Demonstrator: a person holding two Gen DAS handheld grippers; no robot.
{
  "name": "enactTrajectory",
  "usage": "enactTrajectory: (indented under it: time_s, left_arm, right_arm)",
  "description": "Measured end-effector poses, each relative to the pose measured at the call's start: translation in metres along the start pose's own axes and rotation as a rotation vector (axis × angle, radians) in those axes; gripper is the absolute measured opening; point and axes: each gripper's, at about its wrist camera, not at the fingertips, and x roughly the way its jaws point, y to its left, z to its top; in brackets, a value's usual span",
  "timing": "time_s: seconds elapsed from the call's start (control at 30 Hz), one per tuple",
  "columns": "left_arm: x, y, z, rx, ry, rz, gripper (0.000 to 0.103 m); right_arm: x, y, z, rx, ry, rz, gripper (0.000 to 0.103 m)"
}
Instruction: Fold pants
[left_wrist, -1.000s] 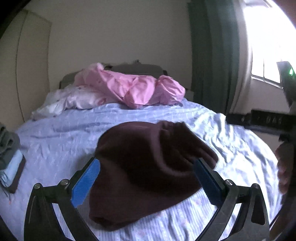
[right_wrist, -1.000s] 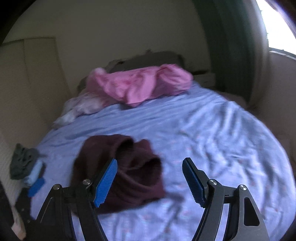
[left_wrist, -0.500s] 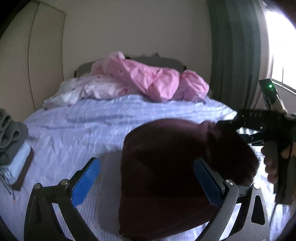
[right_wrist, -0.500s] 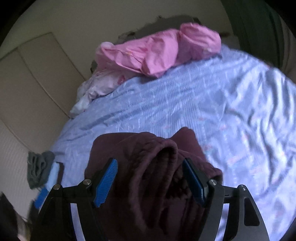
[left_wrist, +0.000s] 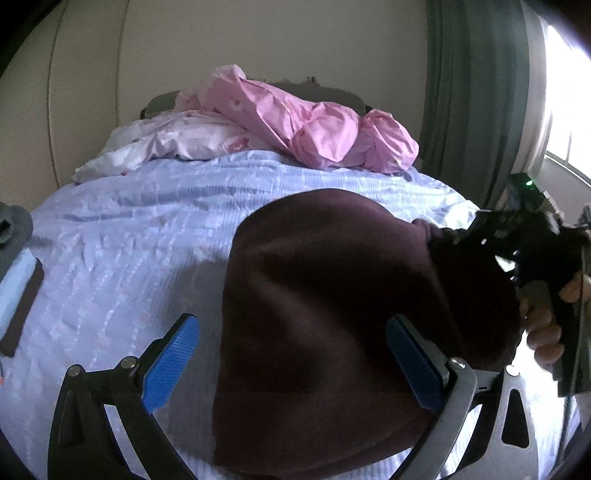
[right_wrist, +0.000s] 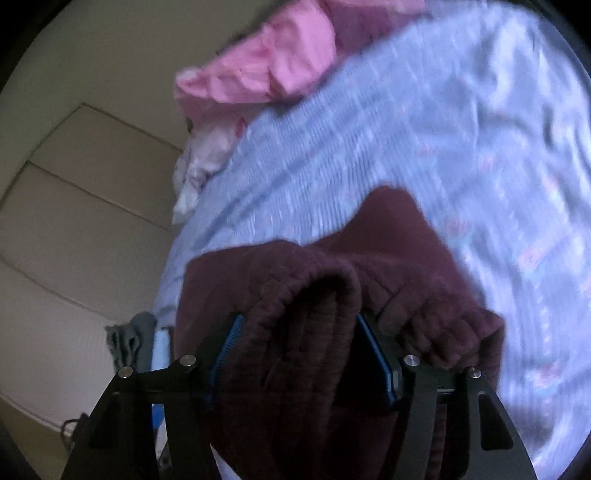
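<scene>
Dark maroon pants (left_wrist: 332, 295) lie bunched on the light blue bed sheet (left_wrist: 129, 240). My left gripper (left_wrist: 291, 363) is open, its blue pads wide apart over the near part of the pants without pressing on them. At the right of that view a hand (left_wrist: 543, 332) holds my right gripper (left_wrist: 461, 236) at the pants' far right edge, where the cloth rises to it. In the right wrist view the right gripper (right_wrist: 299, 354) is closing, with a thick ribbed fold of the pants (right_wrist: 388, 258) filling the gap against both pads.
A crumpled pink cover (left_wrist: 314, 122) and a pale pillow (left_wrist: 177, 144) lie at the head of the bed. A stack of folded clothes (left_wrist: 14, 280) sits at the left edge. A green curtain (left_wrist: 469, 110) and a bright window stand on the right.
The right gripper came down and rolled onto the pants; a ribbed fold now sits between its narrowed jaws. The left gripper moved lower and closer over the pants, still wide.
</scene>
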Motion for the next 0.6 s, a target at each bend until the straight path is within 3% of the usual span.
enactTrajectory:
  time_s: [0.1,0.23,0.33,0.4,0.5,0.6]
  left_arm:
    - [0.006,0.0,-0.006,0.016,0.023,0.006,0.103]
    - [0.011,-0.001,-0.011,0.013,0.044,-0.01,0.103]
    - [0.01,-0.009,-0.01,0.025,0.038,-0.013,0.103]
    - [0.009,-0.015,-0.009,0.035,0.025,-0.013,0.103]
    - [0.013,-0.027,-0.005,0.047,0.017,-0.024,0.103]
    - [0.023,-0.038,-0.005,0.067,0.053,-0.009,0.103]
  right_arm:
    - [0.01,-0.001,-0.005,-0.028,0.012,-0.046,0.054]
    - [-0.011,0.003,-0.003,-0.022,-0.073,0.02,0.022]
    - [-0.042,0.021,-0.001,-0.084,-0.175,0.074,0.019]
    - [-0.065,0.037,0.001,-0.133,-0.241,0.065,0.019]
    - [-0.096,0.049,0.007,-0.191,-0.316,0.014,0.019]
    - [-0.099,0.038,0.02,-0.195,-0.309,-0.098,0.019]
